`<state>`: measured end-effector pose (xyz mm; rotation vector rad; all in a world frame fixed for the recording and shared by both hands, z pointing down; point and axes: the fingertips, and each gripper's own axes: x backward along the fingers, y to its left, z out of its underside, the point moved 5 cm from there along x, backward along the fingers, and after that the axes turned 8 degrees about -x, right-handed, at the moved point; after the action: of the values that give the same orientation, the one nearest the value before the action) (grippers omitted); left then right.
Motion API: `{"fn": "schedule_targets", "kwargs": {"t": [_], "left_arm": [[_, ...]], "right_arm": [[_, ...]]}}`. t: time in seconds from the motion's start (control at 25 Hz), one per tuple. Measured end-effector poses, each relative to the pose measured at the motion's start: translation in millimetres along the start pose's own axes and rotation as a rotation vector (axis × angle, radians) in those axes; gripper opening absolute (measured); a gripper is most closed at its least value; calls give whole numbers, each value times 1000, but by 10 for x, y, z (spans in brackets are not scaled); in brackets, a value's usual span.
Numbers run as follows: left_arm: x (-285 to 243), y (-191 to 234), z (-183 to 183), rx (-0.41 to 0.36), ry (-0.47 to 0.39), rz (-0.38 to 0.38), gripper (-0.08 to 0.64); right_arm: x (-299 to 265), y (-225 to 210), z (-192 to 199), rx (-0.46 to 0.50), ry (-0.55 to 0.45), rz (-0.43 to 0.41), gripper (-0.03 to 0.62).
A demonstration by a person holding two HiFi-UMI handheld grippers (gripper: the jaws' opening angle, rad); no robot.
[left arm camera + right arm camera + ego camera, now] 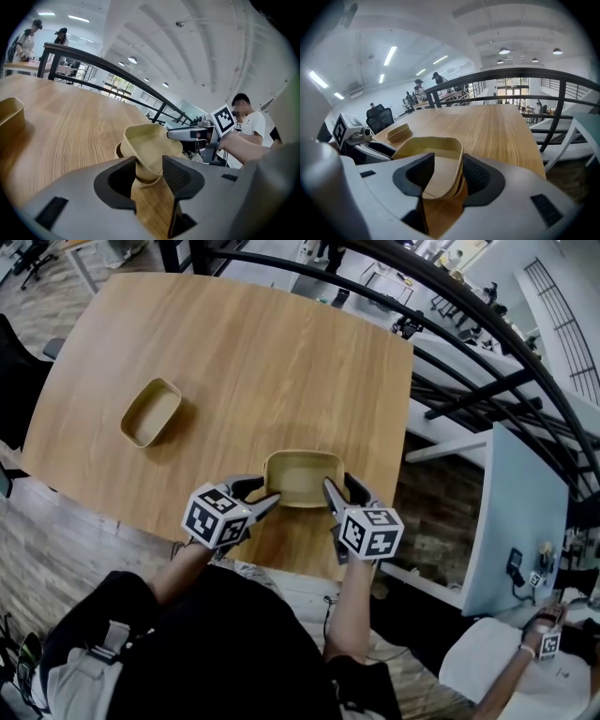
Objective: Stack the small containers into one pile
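A tan container [303,476] sits at the near edge of the wooden table [253,343], and it looks nested in a second one whose rim shows beneath it [119,151]. My left gripper [269,502] is shut on its near left corner, with the wall pinched between the jaws [149,171]. Over on the near right wall, my right gripper [329,491] is shut too, the rim caught between its pads [446,176]. Another tan container [150,412] lies alone at the table's left, apart from both grippers [10,117] [398,132].
A black railing [450,343] runs beyond the table's right edge, with a drop behind it. A black chair [14,381] stands at the left. Another person [534,652] sits at the lower right. People stand far off in the room [417,89].
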<state>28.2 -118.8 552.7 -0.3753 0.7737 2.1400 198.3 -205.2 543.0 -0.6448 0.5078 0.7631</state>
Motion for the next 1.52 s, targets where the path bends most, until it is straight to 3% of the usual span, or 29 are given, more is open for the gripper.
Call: {"fn": "schedule_targets", "kwargs": {"t": [0.2,0.44,0.88,1.52], "left_arm": [[-10,39,53,52,10,22,183],[-50,67,103,27,46,24,183],[-53,117,114,17,47,73,183],[149,160,23,-1,-19,2,184]], "right_arm": [[-105,-19,4,4,33,3,196],[-204,-58,87,37,81,30,196],[-247,-75,138,25,80,33,196],[-16,-16,93,36,21,37,196]]}}
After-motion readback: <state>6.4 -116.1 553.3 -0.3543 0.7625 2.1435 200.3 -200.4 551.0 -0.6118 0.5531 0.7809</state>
